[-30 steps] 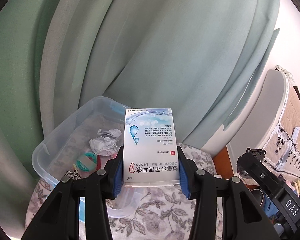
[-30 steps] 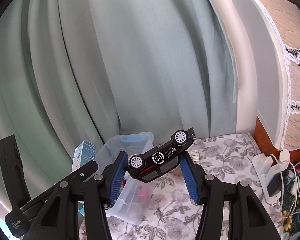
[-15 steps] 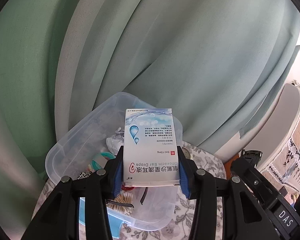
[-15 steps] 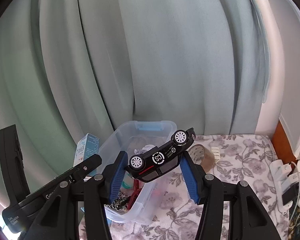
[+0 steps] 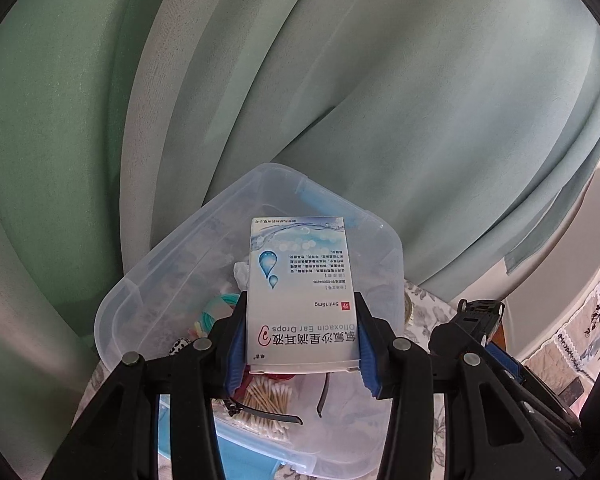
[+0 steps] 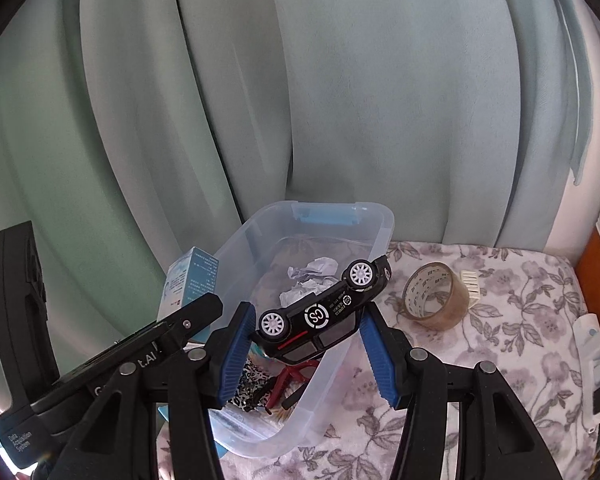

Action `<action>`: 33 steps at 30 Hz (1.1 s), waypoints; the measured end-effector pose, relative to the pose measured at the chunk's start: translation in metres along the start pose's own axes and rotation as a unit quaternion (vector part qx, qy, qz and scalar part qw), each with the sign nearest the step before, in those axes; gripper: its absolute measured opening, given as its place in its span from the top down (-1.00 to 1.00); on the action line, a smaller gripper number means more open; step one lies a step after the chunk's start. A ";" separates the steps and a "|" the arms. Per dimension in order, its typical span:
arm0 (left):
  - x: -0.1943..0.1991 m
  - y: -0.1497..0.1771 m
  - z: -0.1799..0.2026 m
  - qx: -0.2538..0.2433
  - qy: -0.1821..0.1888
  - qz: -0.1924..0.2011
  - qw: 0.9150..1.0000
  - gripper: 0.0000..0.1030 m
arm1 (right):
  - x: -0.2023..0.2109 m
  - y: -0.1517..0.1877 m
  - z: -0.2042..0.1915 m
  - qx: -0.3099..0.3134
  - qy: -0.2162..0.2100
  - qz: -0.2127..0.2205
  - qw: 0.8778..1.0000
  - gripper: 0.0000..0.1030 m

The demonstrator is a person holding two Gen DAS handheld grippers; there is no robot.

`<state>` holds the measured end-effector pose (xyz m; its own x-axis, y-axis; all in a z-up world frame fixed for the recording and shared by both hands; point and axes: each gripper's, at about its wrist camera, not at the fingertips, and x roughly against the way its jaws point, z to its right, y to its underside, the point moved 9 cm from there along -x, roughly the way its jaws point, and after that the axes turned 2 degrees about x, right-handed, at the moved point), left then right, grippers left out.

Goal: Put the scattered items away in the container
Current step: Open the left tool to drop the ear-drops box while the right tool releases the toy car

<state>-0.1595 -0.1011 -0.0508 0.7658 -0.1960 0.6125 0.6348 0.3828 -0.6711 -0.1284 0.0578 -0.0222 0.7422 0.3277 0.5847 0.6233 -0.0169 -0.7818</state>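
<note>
My left gripper (image 5: 300, 344) is shut on a white and blue ear drops box (image 5: 300, 300), held upright over the clear plastic bin (image 5: 388, 240). Crumpled paper (image 5: 242, 272), cotton swabs (image 5: 266, 396) and coloured bands lie inside the bin. My right gripper (image 6: 306, 344) is shut on a black toy car (image 6: 324, 312), tilted with its wheels toward the camera, above the clear bin (image 6: 376, 224) near its right wall. The ear drops box (image 6: 192, 280) and the left gripper's body show at the left of the right wrist view.
The bin stands on a floral cloth (image 6: 500, 340) in front of green curtains (image 6: 340, 100). A roll of clear tape (image 6: 436, 296) and a small white clip (image 6: 470, 280) lie right of the bin. White chargers and cables (image 6: 592, 344) sit at the far right.
Both grippers have moved toward the bin and lower, so it looks larger and sits under the held box and car. Both grips are unchanged.
</note>
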 end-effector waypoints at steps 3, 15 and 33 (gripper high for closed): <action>-0.003 -0.001 -0.008 0.002 -0.011 -0.003 1.000 0.07 | -0.007 0.003 -0.005 0.002 -0.007 -0.008 1.000 -0.11; -0.022 0.002 -0.039 0.027 -0.039 -0.032 0.998 0.07 | -0.039 0.013 -0.014 -0.001 -0.039 -0.046 0.998 -0.12; -0.024 0.015 -0.038 0.041 -0.062 -0.045 0.996 -0.37 | -0.062 0.021 -0.016 -0.011 -0.069 -0.059 0.996 -0.16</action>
<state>-0.1647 -0.1249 -0.0913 0.6839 -0.1223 0.7192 0.6865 0.4414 -0.5778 -0.1572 0.0218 -0.0709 0.6237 0.4551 0.6354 0.7101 0.0098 -0.7040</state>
